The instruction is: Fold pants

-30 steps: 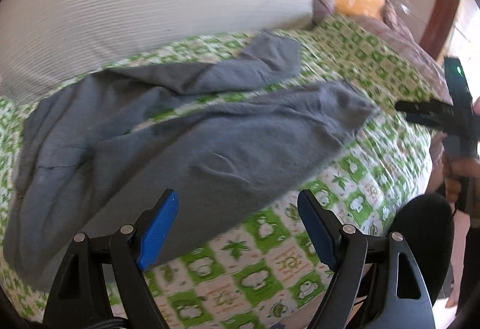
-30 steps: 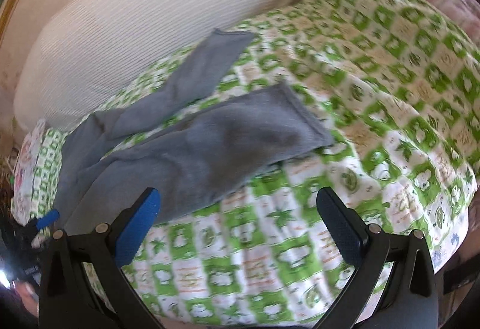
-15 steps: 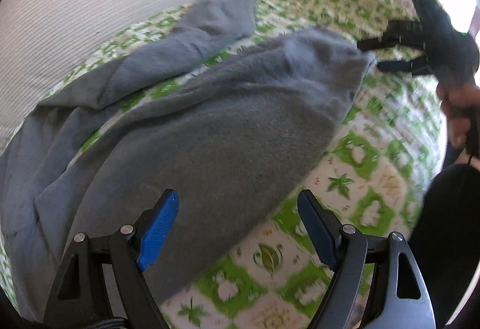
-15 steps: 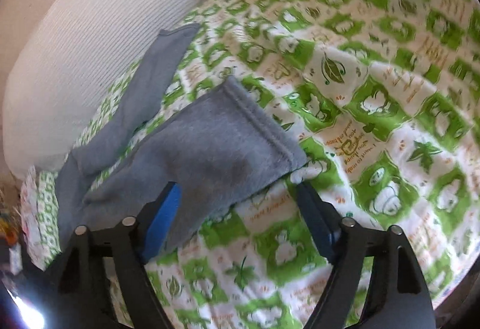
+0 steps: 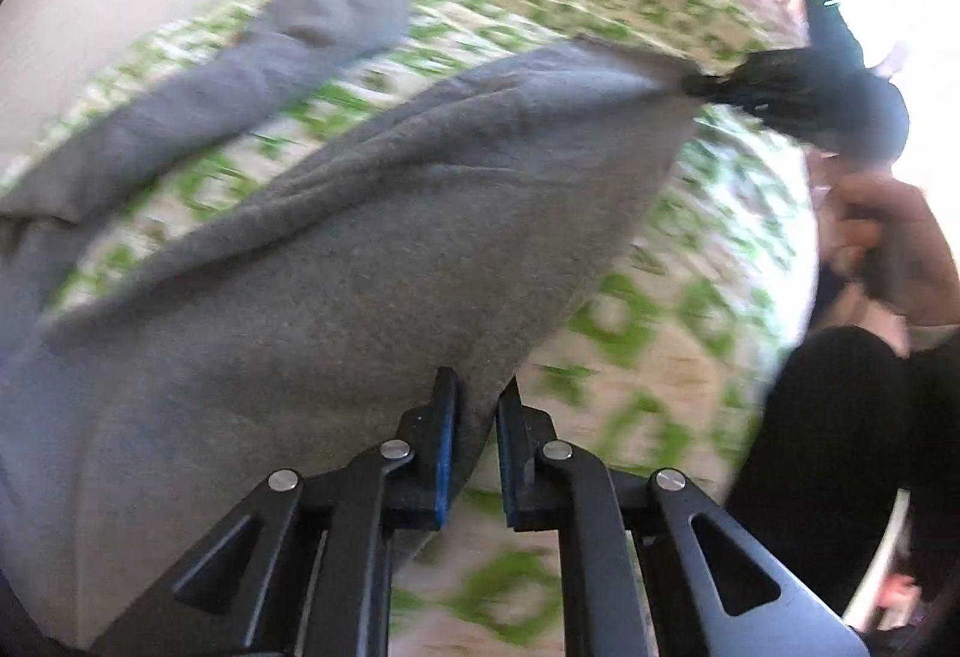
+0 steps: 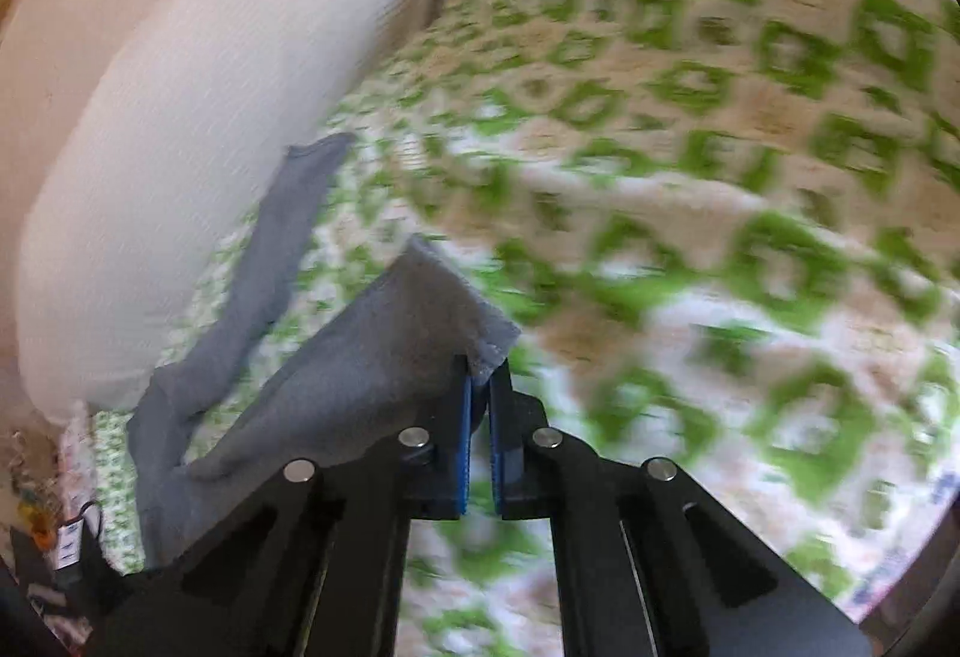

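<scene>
Grey pants (image 5: pixel 336 261) lie spread on the bed (image 5: pixel 648 333); the left gripper (image 5: pixel 477 405) and right gripper (image 6: pixel 478 384) have just clamped onto one leg's near edge and cuff. Lift both evenly, keeping the leg taut, across onto the other leg.

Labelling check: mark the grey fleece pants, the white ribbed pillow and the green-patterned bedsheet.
grey fleece pants (image 5: pixel 372 261), left wrist view, near leg's middle.
white ribbed pillow (image 6: pixel 180 129), right wrist view, its middle.
green-patterned bedsheet (image 6: pixel 720 147), right wrist view, bare part.
</scene>
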`<state>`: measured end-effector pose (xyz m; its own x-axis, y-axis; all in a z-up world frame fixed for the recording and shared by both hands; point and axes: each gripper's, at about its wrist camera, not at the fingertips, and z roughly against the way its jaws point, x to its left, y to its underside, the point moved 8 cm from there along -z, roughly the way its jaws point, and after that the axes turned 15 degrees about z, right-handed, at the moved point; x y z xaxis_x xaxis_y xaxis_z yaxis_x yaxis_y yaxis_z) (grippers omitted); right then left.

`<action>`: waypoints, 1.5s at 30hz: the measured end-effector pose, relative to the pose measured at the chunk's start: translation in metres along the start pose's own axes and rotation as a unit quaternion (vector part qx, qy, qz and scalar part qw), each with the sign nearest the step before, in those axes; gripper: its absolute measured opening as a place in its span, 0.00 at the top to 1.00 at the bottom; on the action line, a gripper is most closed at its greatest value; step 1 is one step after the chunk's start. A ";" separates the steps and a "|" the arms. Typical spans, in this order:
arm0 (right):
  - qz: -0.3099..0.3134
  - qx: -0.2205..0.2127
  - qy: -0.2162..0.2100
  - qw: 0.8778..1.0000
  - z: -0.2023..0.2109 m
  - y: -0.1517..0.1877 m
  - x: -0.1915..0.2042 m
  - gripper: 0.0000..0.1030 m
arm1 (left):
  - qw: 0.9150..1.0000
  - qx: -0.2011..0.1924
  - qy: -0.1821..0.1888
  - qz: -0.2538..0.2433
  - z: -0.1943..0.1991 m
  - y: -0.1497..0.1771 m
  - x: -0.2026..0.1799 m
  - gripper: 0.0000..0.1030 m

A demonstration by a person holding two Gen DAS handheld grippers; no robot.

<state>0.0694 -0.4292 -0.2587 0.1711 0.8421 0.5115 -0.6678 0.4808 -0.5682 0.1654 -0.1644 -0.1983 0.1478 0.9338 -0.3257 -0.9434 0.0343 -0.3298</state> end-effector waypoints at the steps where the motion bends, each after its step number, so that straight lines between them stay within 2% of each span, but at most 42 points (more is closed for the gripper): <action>1: -0.003 0.011 0.009 1.000 -0.003 0.006 -0.007 0.94 | 1.000 0.007 0.006 -0.001 -0.004 0.004 -0.005 0.92; 2: -0.014 0.037 0.006 0.999 -0.012 0.015 -0.014 0.94 | 1.000 0.009 0.000 -0.002 -0.009 0.008 -0.006 0.92; 4: -0.027 0.039 -0.006 0.999 -0.011 0.018 -0.017 0.91 | 1.000 0.009 0.008 0.009 -0.008 0.008 -0.004 0.92; 5: -0.017 0.038 0.004 0.999 -0.006 0.016 -0.015 0.86 | 1.000 0.006 0.018 0.015 0.001 0.006 -0.003 0.90; 8: 0.024 0.016 0.063 0.998 0.017 0.002 -0.005 0.62 | 1.000 -0.020 0.022 0.005 0.032 -0.002 0.000 0.74; 9: 0.038 0.003 0.063 0.997 0.023 -0.005 0.003 0.57 | 0.999 -0.031 0.019 -0.001 0.042 -0.007 0.002 0.63; 10: 0.053 -0.013 0.054 0.997 0.029 -0.013 0.014 0.57 | 0.999 -0.046 0.009 -0.006 0.054 -0.014 0.008 0.52; 11: 0.062 -0.018 0.047 0.997 0.028 -0.021 0.022 0.56 | 0.998 -0.057 0.002 -0.006 0.063 -0.021 0.015 0.48; 13: 0.077 -0.017 0.039 0.996 0.024 -0.036 0.040 0.56 | 0.998 -0.070 -0.005 0.002 0.073 -0.041 0.033 0.47; 16: 0.097 -0.014 -0.009 0.995 0.006 -0.059 0.073 0.56 | 0.997 -0.078 -0.027 0.006 0.078 -0.070 0.063 0.46; 19: 0.123 0.006 -0.047 0.991 -0.024 -0.084 0.107 0.56 | 0.997 -0.064 -0.041 -0.008 0.069 -0.093 0.089 0.40; 22: 0.161 0.036 -0.066 0.984 -0.063 -0.110 0.138 0.56 | 0.997 -0.044 -0.058 -0.022 0.061 -0.111 0.113 0.34; 24: 0.182 0.048 -0.085 0.978 -0.081 -0.124 0.155 0.56 | 0.997 -0.030 -0.058 -0.039 0.054 -0.124 0.124 0.33; 27: 0.226 0.066 -0.062 0.970 -0.111 -0.148 0.171 0.56 | 0.997 -0.015 -0.042 -0.060 0.047 -0.140 0.127 0.33; 31: 0.242 0.090 -0.071 0.963 -0.150 -0.181 0.185 0.56 | 0.998 -0.002 -0.017 -0.058 0.033 -0.163 0.125 0.32; 35: 0.265 0.111 -0.070 0.955 -0.186 -0.205 0.201 0.56 | 0.999 0.017 -0.010 -0.033 0.009 -0.185 0.125 0.32; 37: 0.281 0.110 -0.054 0.952 -0.201 -0.218 0.206 0.56 | 0.999 0.026 -0.014 -0.023 -0.003 -0.194 0.127 0.32; 41: 0.286 0.125 -0.054 0.949 -0.228 -0.237 0.211 0.52 | 0.998 0.062 0.003 -0.001 -0.028 -0.200 0.127 0.32; 45: 0.289 0.137 -0.041 0.947 -0.252 -0.242 0.208 0.50 | 0.997 0.075 0.015 0.010 -0.042 -0.204 0.125 0.25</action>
<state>0.4496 -0.3090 -0.1776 -0.3296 0.9182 0.2196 -0.7969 -0.1459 -0.5863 0.3891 -0.0697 -0.2090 0.1354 0.9241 -0.3575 -0.9797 0.0711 -0.1872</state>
